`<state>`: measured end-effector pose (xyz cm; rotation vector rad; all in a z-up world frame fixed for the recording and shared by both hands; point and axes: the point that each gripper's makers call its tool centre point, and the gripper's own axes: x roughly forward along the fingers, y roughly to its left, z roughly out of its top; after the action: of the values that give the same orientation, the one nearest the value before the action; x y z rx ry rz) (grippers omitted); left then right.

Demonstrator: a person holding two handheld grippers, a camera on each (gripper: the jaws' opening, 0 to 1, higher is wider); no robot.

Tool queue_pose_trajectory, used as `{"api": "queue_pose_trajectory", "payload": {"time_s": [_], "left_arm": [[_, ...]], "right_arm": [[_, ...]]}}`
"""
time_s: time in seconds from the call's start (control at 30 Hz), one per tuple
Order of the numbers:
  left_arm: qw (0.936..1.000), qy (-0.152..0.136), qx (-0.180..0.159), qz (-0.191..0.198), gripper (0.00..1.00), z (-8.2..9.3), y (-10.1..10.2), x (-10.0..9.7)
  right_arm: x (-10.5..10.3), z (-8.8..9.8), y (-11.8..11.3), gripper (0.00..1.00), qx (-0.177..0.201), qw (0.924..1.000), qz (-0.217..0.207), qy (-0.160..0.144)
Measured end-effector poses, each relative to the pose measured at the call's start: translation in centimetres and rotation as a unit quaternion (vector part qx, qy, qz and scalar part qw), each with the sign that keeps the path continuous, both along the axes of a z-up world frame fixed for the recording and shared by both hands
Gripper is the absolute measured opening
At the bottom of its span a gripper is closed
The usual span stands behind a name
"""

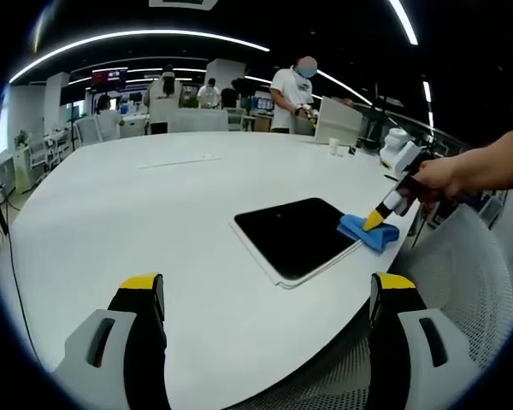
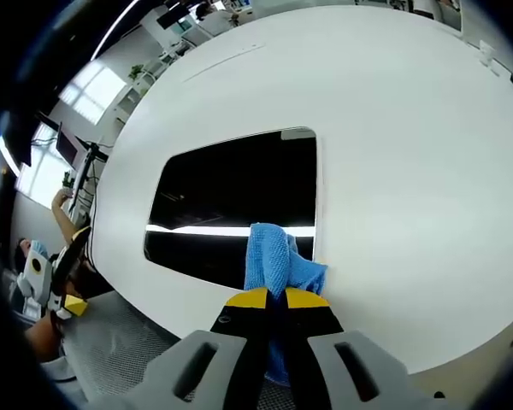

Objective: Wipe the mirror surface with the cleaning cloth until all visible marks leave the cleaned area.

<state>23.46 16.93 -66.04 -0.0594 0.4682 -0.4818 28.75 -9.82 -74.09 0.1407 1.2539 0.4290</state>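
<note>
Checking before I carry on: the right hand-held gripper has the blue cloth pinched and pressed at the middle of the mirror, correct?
Not the middle. The right hand-held gripper does pinch the blue cloth, but the cloth sits at the mirror's edge, partly overhanging onto the white table, as the right gripper view shows.

Open office (desks (image 1: 145, 124), monitor (image 1: 109, 78), ceiling lights (image 1: 137, 36)).

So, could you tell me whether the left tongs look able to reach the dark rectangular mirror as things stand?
Probably yes: the left tongs hover open, with bare white table between them and the mirror; the right tongs press the blue cloth at its far edge only.
</note>
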Motion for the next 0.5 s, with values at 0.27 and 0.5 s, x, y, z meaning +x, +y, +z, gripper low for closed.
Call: {"api": "queue_pose_trajectory", "payload": {"time_s": [0.27, 0.5], "left_arm": [[1.0, 0.0, -0.002, 0.002, 0.99, 0.0, 0.1, 0.0], [1.0, -0.001, -0.004, 0.006, 0.99, 0.1, 0.1, 0.0]], "right_arm": [[0.2, 0.1, 0.2, 0.0, -0.003, 1.0, -0.001, 0.003], [1.4, 0.3, 0.4, 0.0, -0.005, 1.0, -0.005, -0.002]]}}
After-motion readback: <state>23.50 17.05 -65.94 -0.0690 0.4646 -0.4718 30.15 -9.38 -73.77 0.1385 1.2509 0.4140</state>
